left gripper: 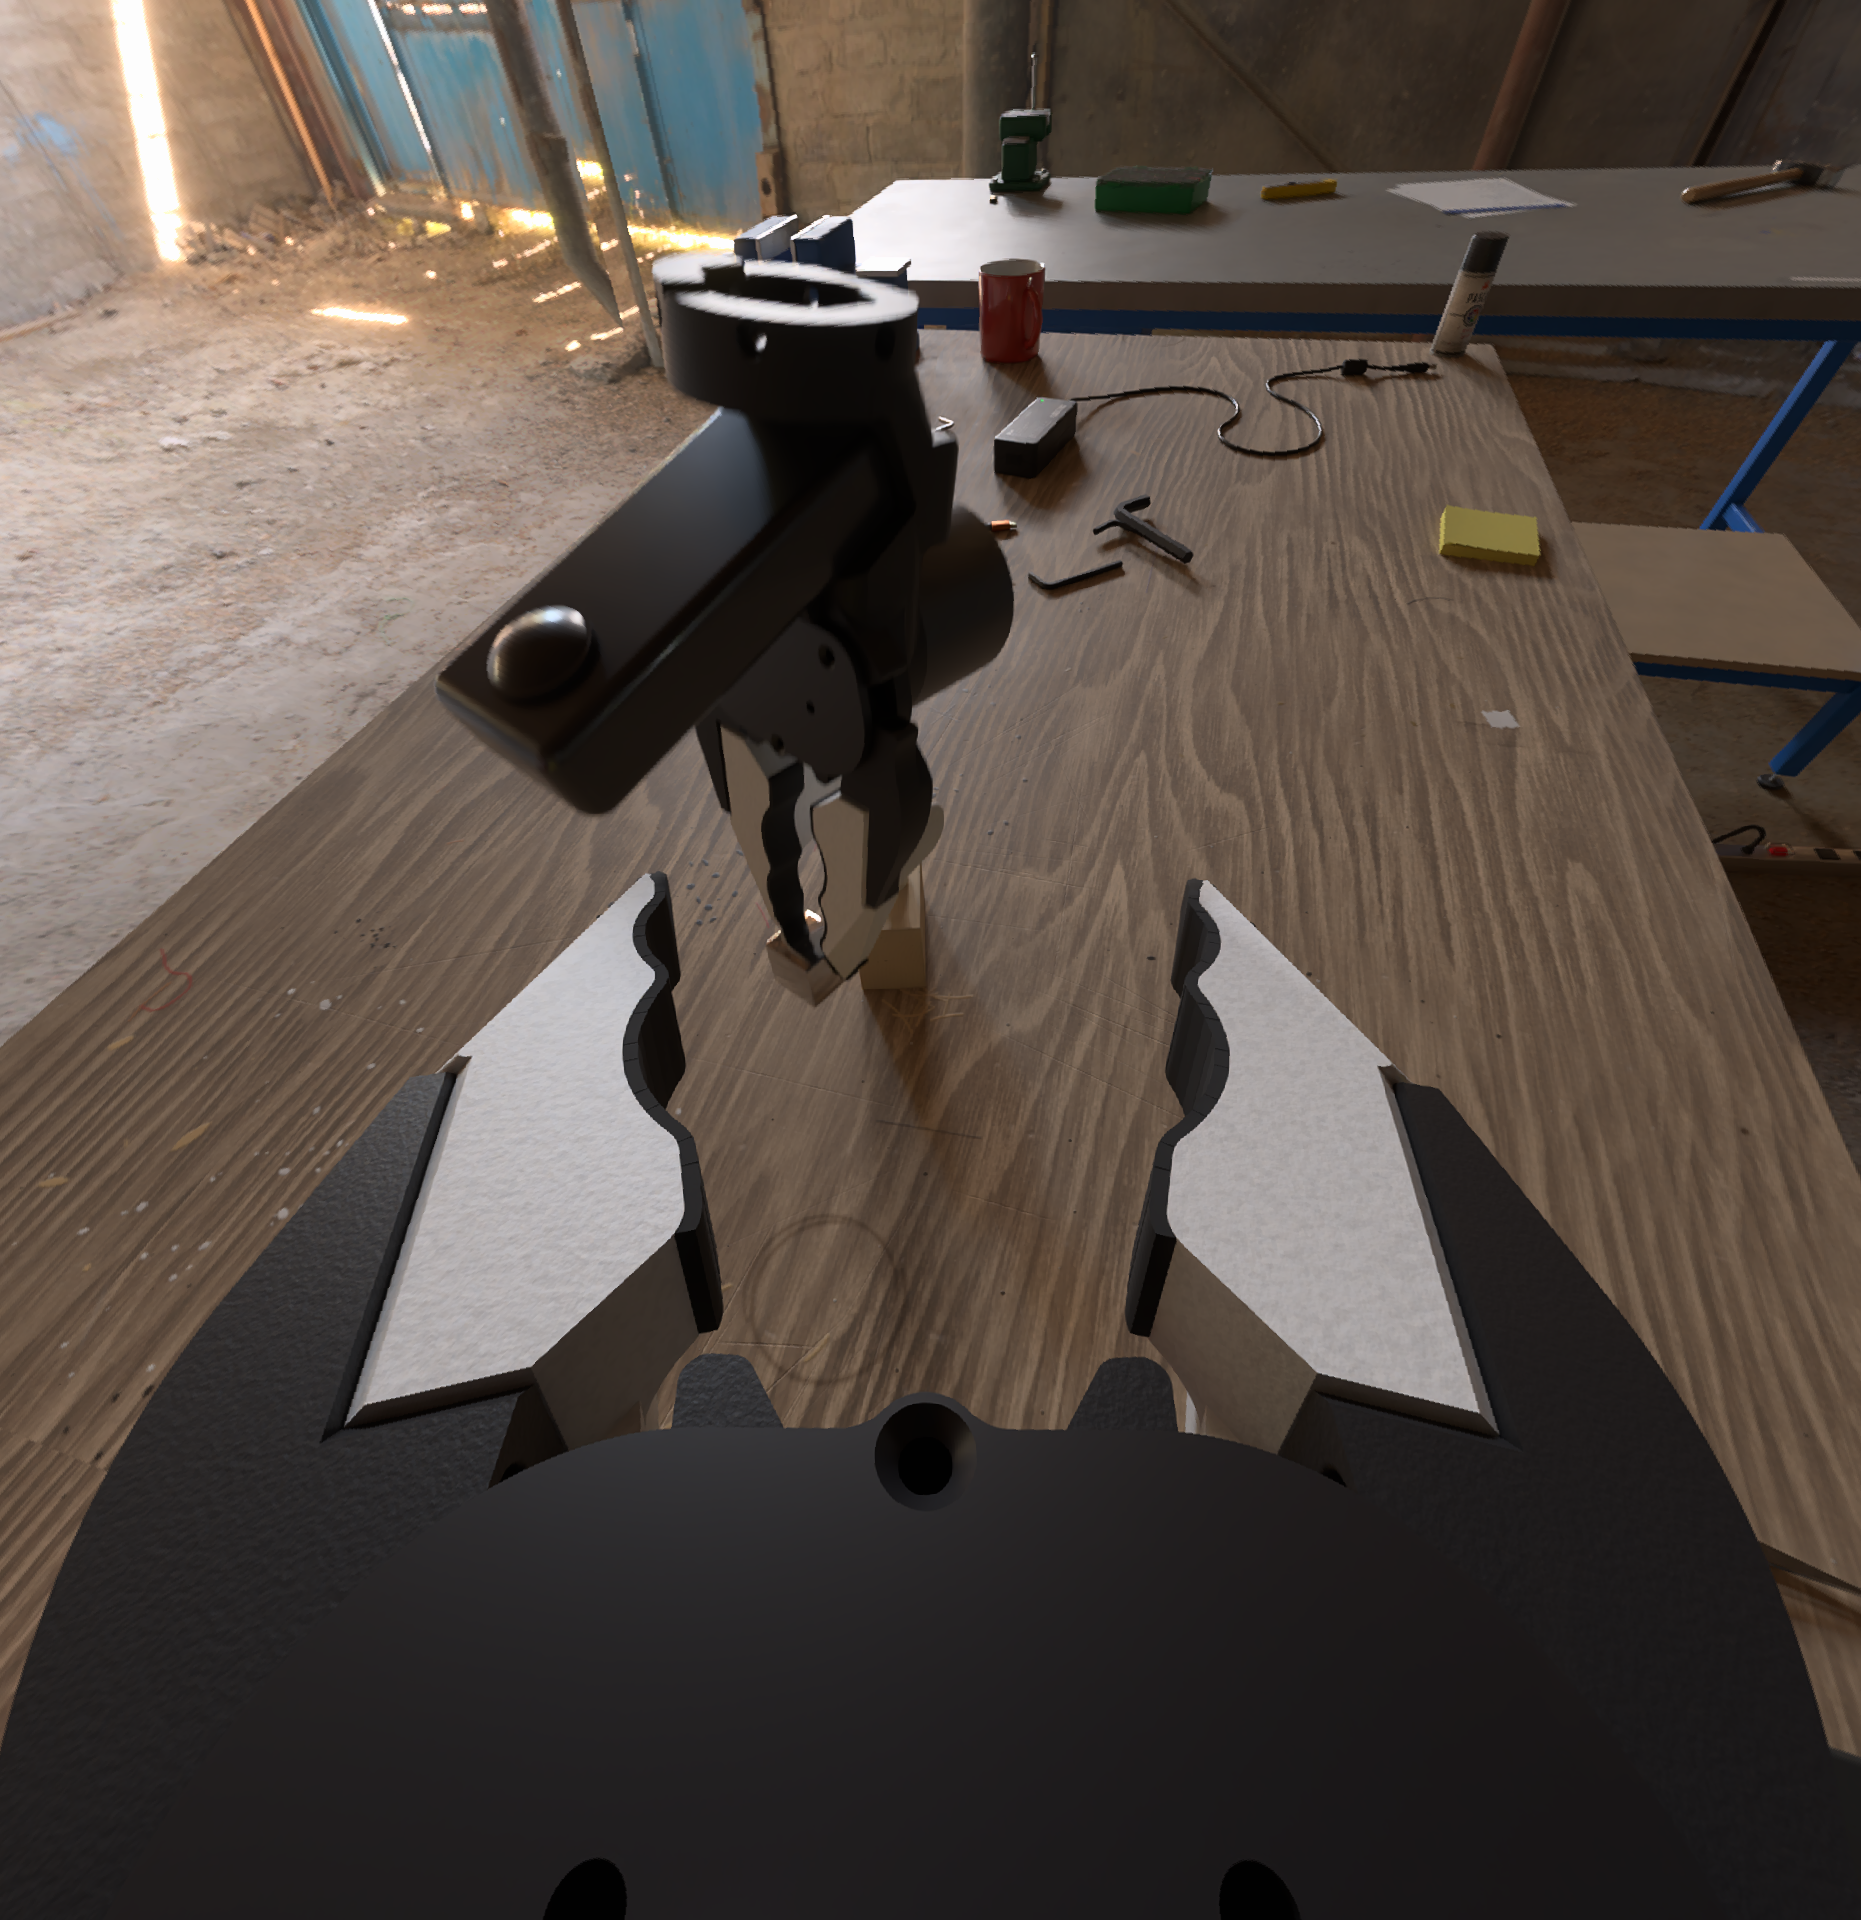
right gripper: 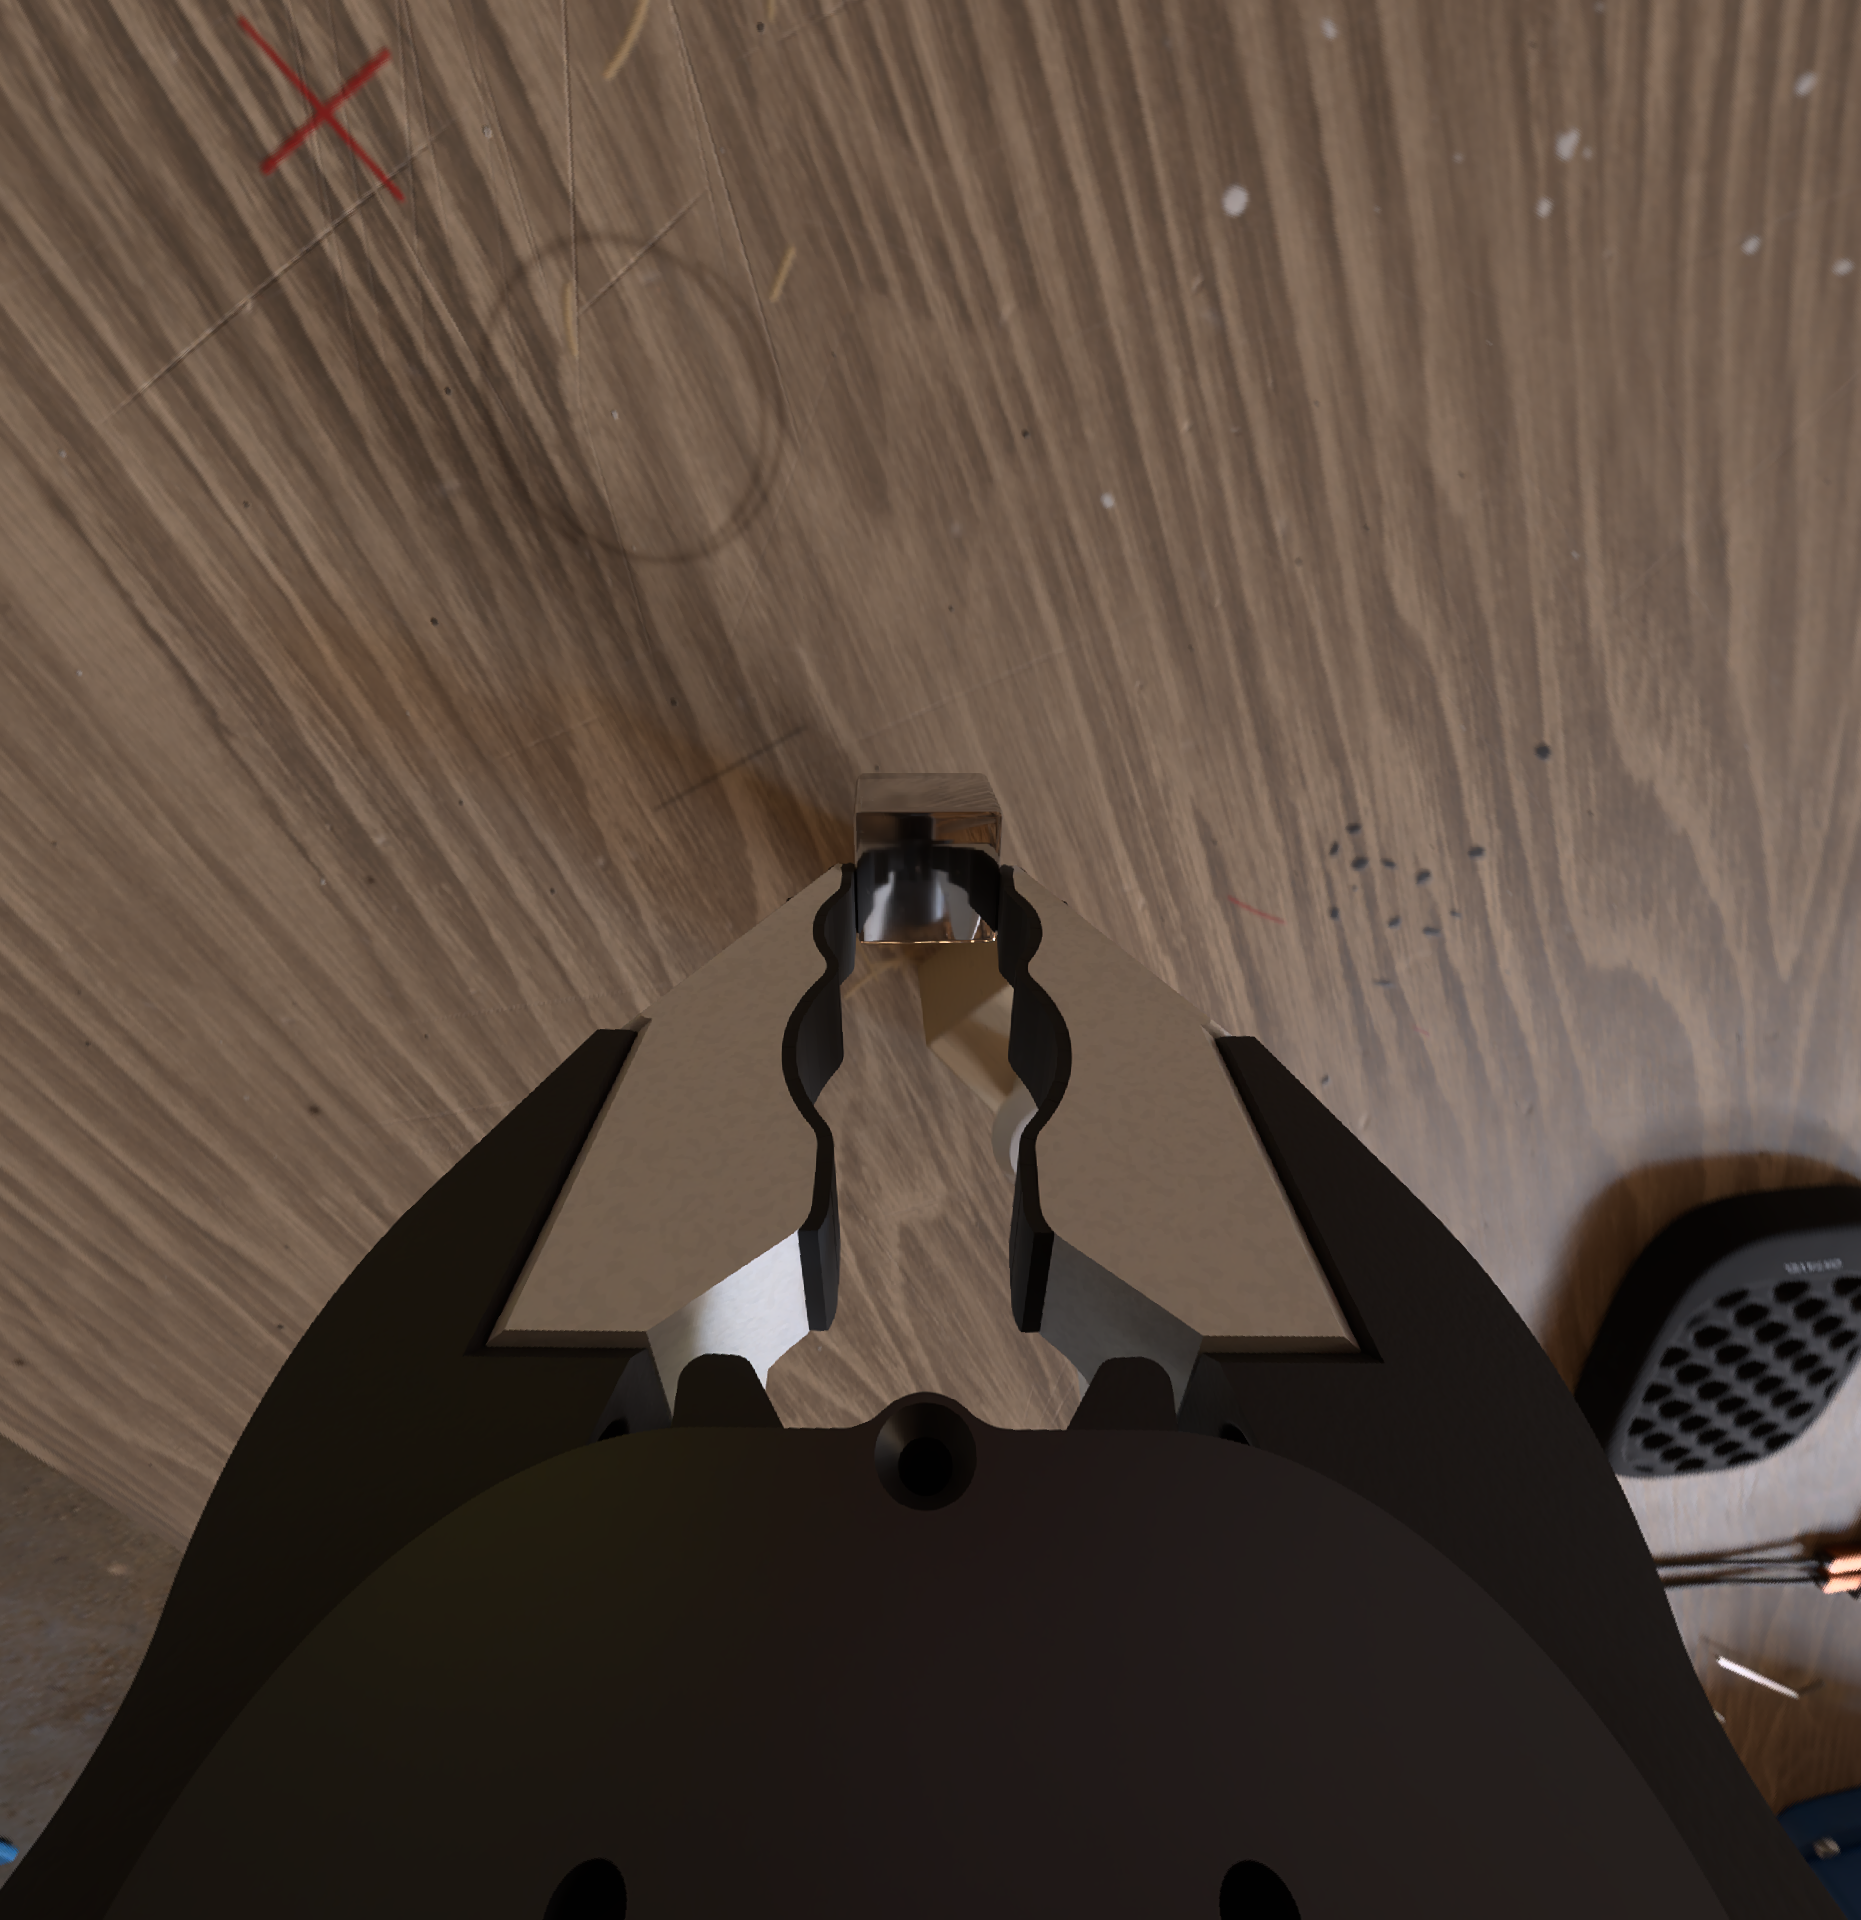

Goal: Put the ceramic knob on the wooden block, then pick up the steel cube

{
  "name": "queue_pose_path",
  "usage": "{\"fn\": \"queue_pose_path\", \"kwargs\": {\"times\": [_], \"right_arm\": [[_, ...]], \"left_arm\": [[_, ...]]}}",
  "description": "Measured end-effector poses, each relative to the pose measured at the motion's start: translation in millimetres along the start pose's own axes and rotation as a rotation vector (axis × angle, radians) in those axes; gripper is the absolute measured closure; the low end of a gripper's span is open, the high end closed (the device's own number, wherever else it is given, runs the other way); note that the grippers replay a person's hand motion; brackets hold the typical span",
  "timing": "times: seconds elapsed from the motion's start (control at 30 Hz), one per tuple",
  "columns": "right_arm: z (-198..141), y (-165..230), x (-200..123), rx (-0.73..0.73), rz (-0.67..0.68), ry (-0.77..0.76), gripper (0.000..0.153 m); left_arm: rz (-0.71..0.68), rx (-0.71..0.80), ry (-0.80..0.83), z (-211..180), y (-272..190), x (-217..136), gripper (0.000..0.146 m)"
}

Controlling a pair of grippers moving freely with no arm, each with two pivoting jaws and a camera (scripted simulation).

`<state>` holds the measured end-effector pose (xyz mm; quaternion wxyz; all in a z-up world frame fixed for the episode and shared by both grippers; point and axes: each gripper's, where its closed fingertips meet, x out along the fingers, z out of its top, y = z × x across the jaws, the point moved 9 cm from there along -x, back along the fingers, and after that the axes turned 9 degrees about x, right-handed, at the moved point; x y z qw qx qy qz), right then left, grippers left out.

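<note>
My right gripper (right gripper: 926, 883) points down at the wooden table (right gripper: 1321, 520) and is shut on the shiny steel cube (right gripper: 926, 805) at its fingertips. In the left wrist view the right gripper (left gripper: 817, 961) holds the cube (left gripper: 801, 974) tilted, at or just above the table. Just behind it stands the pale wooden block (left gripper: 898, 954). A pale ceramic knob (left gripper: 932, 828) sits on top of the block, mostly hidden by the gripper. My left gripper (left gripper: 928, 888) is open and empty, nearer the table's front, facing them.
Farther back on the table (left gripper: 1321, 935) are a red mug (left gripper: 1011, 309), a black box with a cable (left gripper: 1034, 436), hex keys (left gripper: 1144, 525), a yellow sponge (left gripper: 1489, 535) and a spray can (left gripper: 1469, 294). A dark grilled device (right gripper: 1757, 1340) lies right of my right gripper.
</note>
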<state>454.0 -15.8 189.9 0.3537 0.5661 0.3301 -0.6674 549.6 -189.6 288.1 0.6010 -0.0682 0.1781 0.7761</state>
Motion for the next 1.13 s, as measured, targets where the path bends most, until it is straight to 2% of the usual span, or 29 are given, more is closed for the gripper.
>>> {"fn": "queue_pose_path", "kwargs": {"times": [0.2,0.37,0.67,1.13], "right_arm": [[-22,-11,-29,0.037,-0.017,-0.006,0.126],[-43,-24,-38,0.078,-0.026,0.005,0.126],[-67,-42,-25,0.125,-0.015,0.042,0.126],[-74,-53,-7,0.129,-0.003,0.059,0.126]], "left_arm": [[-0.007,0.008,0.003,2,-3,3,0.05],[-0.013,0.013,0.007,3,-6,5,0.05],[-0.02,0.015,0.017,3,-7,10,0.05],[-0.03,0.009,0.041,-1,-5,19,0.05]]}}
